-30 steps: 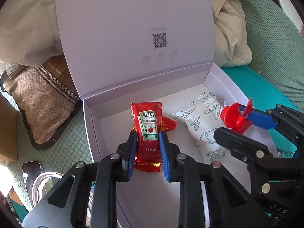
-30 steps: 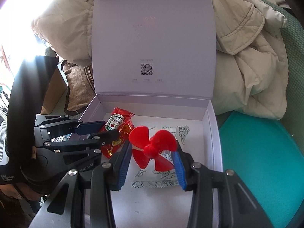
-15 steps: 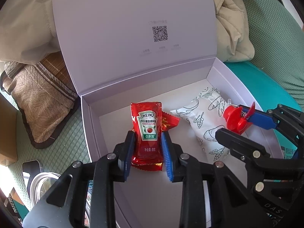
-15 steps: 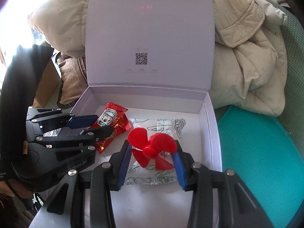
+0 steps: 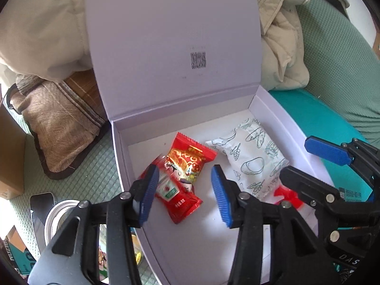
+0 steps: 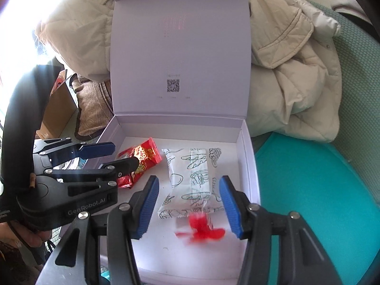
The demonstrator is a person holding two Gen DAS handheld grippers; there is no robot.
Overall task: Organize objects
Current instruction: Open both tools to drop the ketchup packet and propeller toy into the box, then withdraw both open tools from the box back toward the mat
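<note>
Both of our grippers are over the open pale lilac cardboard box with its hinged lid upright. The left gripper has its jaws opening. The red foil ketchup sachet lies loose on the box floor between them, no pad pressing on it, half over a red printed snack packet.

The right gripper also has its jaws opening. The small red plastic propeller sits blurred low between them, clear of both pads, just at the near end of the white leaf-printed pouch. We read it as dropping or just landed.

Risks from here:
- The propeller is light and may bounce or roll toward the near wall.
- Pulling the left gripper back low could snag the sachet edge and drag it over the box wall.
- The grippers are close, so crossing paths on retreat could clip.
- The upright lid could get bumped shut.
</note>
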